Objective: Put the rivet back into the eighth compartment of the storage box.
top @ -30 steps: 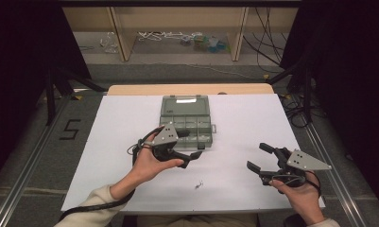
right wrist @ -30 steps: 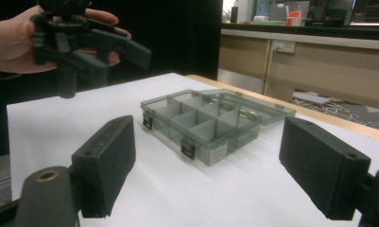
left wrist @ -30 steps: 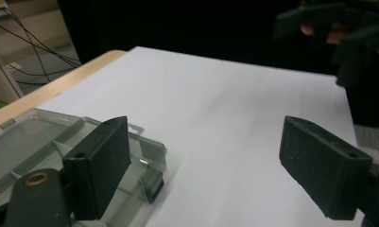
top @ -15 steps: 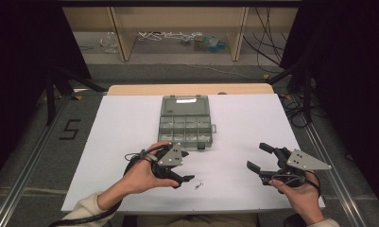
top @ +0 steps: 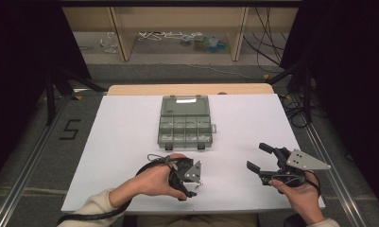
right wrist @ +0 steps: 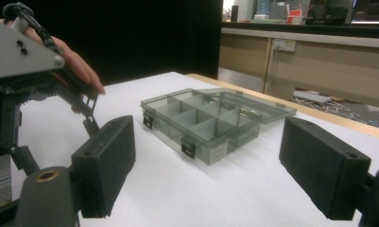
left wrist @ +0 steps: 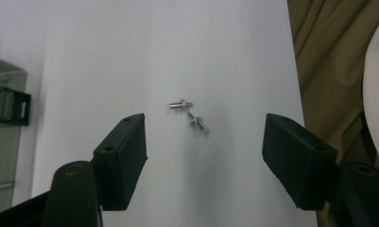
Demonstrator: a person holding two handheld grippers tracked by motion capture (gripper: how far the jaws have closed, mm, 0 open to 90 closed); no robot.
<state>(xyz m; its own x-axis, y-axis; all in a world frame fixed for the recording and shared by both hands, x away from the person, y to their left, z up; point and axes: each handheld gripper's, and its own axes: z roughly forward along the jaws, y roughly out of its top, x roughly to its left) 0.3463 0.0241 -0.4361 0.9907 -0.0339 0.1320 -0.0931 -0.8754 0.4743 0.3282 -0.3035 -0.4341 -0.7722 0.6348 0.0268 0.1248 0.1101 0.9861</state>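
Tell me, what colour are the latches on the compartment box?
The latches are black; the right gripper view shows them best.

Left gripper (left wrist: 203, 161) looks down on the white table surface (left wrist: 130, 47), its two black block-shaped jaws spread wide apart with nothing between them. Two small silver metal screws (left wrist: 188, 113) lie on the white surface just ahead of the gap, close together, roughly centred. Edge of a grey translucent plastic box with a black latch (left wrist: 5, 109) at far left. Tan fabric (left wrist: 329, 61) along the right.
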